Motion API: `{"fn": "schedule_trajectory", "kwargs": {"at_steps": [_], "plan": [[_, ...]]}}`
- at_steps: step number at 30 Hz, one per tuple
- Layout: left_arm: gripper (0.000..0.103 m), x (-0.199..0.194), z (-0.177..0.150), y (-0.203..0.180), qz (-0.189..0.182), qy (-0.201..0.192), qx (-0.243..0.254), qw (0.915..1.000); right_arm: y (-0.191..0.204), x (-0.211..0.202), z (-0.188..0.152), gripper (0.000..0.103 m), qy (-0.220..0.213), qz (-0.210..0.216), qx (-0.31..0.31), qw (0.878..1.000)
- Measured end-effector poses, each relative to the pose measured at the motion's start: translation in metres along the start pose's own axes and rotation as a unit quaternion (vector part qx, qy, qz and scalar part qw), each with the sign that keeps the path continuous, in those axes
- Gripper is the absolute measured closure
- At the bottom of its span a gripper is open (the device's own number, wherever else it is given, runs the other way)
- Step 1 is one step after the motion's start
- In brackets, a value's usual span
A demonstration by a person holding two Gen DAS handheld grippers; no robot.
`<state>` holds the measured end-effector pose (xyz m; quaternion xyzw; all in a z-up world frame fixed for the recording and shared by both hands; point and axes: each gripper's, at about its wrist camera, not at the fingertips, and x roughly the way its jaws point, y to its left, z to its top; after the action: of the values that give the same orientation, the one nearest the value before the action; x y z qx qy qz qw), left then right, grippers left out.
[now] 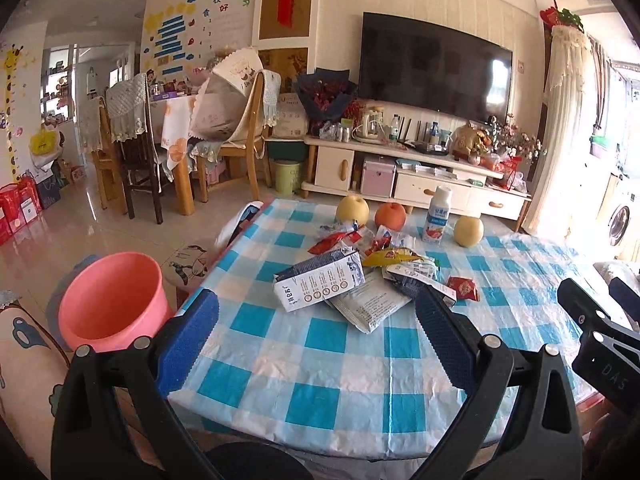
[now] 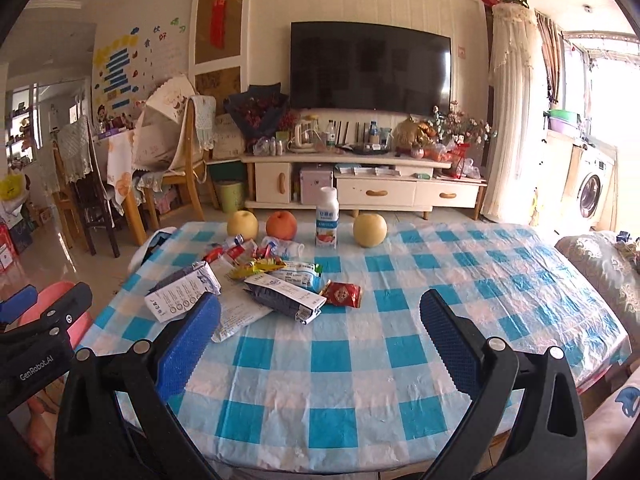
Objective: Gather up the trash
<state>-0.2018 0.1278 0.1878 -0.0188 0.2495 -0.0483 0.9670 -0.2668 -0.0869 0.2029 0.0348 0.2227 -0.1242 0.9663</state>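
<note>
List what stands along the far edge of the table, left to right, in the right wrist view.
Yellow pear → orange-red apple → white drink bottle → second yellow pear. All four stand apart in a row on the checked tablecloth, behind the pile of wrappers.

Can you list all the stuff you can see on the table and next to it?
pears: two, yellow, far edge of table
peach: one, orange-red, between pears
drink bottle: one, white, upright, far edge
milk cartons: two, white and dark blue, flattened, in the pile
wrappers: several, red, yellow, white, left-centre
tablecloth: one, blue-white check
bucket: one, pink, floor left of table
left gripper: blue pads, open, empty
right gripper: blue pads, open, empty
</note>
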Motion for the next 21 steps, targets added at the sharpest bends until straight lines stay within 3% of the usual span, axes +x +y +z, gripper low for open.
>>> {"fn": "schedule_trajectory", "kwargs": {"at_steps": [11, 21], "plan": [[0.004, -0.053, 0.013, 0.015, -0.003, -0.051, -0.019, 0.9985, 0.011, -0.069, 0.02, 0.004, -0.066, 0.01, -0.004, 0.998], [0.004, -0.078, 0.019, 0.019, 0.0, -0.075, -0.024, 0.9969, 0.015, -0.096, 0.022, 0.004, -0.091, 0.013, -0.007, 0.996]]}}
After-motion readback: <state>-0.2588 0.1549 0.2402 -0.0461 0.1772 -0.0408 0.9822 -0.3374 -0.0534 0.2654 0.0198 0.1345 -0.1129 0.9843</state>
